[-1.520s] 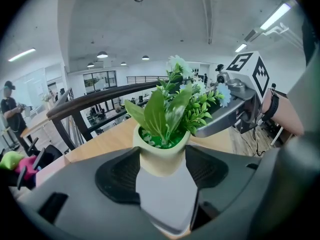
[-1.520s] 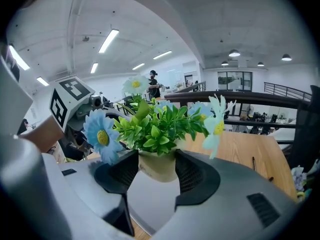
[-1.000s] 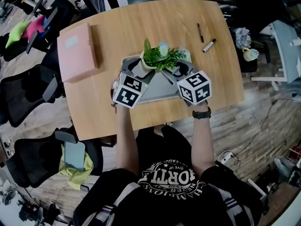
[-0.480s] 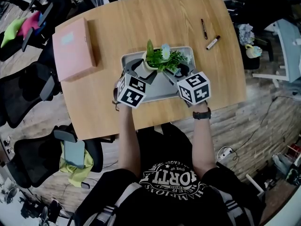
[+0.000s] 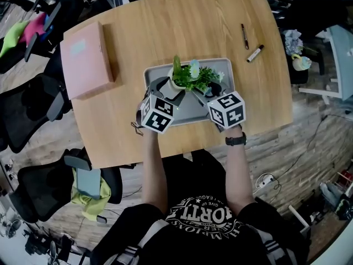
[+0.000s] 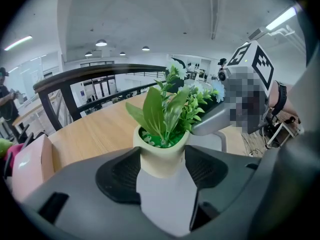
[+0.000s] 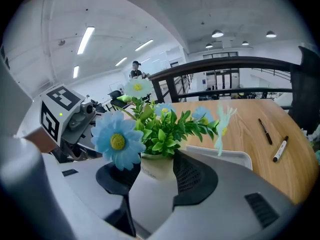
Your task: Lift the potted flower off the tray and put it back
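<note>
Well inside tray rim, potted flower; open tabletop beyond.

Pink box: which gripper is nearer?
Left. The left gripper clamps the potted flower on the side facing the pink box; the right gripper clamps its far side, farther from the box.

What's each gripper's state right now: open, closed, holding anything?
Left gripper: closed on the flower pot.
Right gripper: closed on the same pot, from the other side.
</note>
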### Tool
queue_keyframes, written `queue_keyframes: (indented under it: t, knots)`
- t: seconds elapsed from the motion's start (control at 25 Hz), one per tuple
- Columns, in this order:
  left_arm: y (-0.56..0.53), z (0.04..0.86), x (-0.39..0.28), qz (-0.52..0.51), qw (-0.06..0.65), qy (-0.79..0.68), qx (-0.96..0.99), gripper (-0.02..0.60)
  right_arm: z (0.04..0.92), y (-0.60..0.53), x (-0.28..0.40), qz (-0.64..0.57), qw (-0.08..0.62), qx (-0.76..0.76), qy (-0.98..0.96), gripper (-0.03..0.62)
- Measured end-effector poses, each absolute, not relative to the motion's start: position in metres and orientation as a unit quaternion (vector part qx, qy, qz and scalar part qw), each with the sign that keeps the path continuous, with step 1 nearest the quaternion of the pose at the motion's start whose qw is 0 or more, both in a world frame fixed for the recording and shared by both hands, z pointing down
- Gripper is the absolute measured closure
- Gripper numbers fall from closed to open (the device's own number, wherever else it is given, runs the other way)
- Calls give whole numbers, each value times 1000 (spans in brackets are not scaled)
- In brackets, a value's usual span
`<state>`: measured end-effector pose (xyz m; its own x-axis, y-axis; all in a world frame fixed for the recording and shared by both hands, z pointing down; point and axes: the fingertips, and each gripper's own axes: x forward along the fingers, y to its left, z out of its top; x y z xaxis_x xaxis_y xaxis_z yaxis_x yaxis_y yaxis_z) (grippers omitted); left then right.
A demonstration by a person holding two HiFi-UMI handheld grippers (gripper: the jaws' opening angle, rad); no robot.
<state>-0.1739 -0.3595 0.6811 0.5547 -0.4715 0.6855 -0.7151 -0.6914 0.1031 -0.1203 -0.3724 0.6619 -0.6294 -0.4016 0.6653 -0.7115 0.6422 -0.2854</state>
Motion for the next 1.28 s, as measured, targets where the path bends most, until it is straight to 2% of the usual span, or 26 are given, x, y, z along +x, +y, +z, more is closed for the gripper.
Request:
queue_keyframes:
  t: [0.68, 1.12, 1.28]
  knots:
    - [-352, 722, -174, 330, 203, -347, 854, 287, 696, -366, -122, 293, 294, 322, -851, 375]
    - [-352, 728, -172, 324, 186, -376, 848, 285, 700, -366, -120, 292, 283, 330, -852, 373]
    - [-348, 731, -172, 312, 205, -392, 841, 287, 699, -360, -120, 301, 272, 330, -853, 376]
